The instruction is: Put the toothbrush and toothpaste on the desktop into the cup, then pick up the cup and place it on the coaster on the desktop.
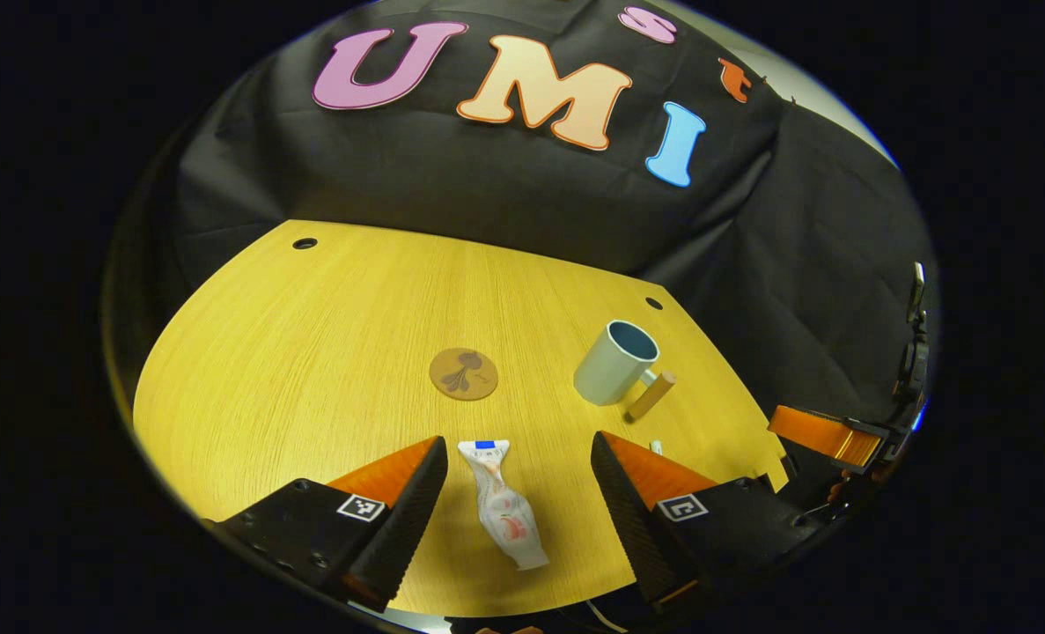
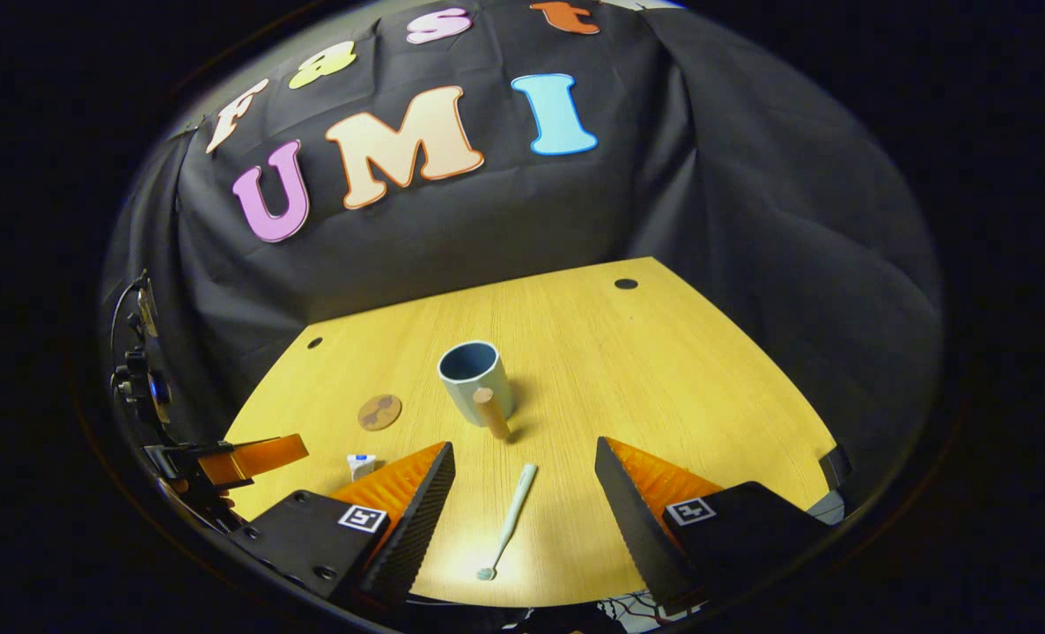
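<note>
A white toothpaste tube (image 1: 504, 513) lies flat on the yellow wooden desktop (image 1: 311, 352), right between the open fingers of my left gripper (image 1: 518, 458). A pale toothbrush (image 2: 509, 521) lies between the open fingers of my right gripper (image 2: 525, 462), its head toward the front edge. The pale cup (image 2: 474, 380) with a wooden handle stands upright just beyond the toothbrush; the left gripper view shows the cup (image 1: 614, 362) at the right. The round brown coaster (image 1: 463, 373) lies bare, left of the cup. The toothpaste's cap end (image 2: 361, 464) peeks out beside my right gripper's left finger.
The other gripper (image 1: 826, 433) shows at the right edge of the left gripper view, and at the left edge of the right gripper view (image 2: 240, 458). Small holes (image 1: 305, 243) mark the desktop's far corners. Black cloth wall surrounds the desk.
</note>
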A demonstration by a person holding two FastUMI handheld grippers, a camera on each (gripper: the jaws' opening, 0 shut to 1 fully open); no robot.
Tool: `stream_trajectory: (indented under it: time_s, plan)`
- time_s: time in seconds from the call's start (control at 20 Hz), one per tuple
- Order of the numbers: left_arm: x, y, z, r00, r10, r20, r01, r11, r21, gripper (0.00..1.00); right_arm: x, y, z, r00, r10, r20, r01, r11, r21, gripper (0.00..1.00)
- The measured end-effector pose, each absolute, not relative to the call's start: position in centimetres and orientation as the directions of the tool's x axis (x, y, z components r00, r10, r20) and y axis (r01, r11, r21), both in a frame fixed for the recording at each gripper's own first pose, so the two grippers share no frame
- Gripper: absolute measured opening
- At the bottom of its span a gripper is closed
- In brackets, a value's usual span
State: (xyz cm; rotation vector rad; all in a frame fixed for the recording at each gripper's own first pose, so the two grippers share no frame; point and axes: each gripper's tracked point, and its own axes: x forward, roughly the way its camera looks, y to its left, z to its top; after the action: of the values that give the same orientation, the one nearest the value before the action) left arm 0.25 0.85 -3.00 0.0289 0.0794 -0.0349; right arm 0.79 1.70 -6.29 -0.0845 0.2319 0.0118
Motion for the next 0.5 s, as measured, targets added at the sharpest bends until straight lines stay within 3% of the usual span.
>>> stream_trajectory:
  time_s: [0.2,0.4,0.5]
  plan:
    - [0.3,2.1,-4.6,0.994,-0.036,-0.106,0.039,0.999,0.021,0.96,0.9,2.7,-8.2,0.959,0.009,-0.284,-0.043,0.993,-0.112,0.95]
    - [-0.4,3.8,-6.0,0.992,-0.004,-0.122,0.005,1.0,0.008,0.95,1.0,3.7,-10.8,0.929,0.028,-0.37,-0.084,0.987,-0.137,0.99]
    - [-0.9,4.7,-6.6,0.992,0.016,-0.128,-0.017,1.0,-0.009,0.95,1.3,4.3,-11.9,0.911,0.042,-0.41,-0.109,0.984,-0.141,0.95]
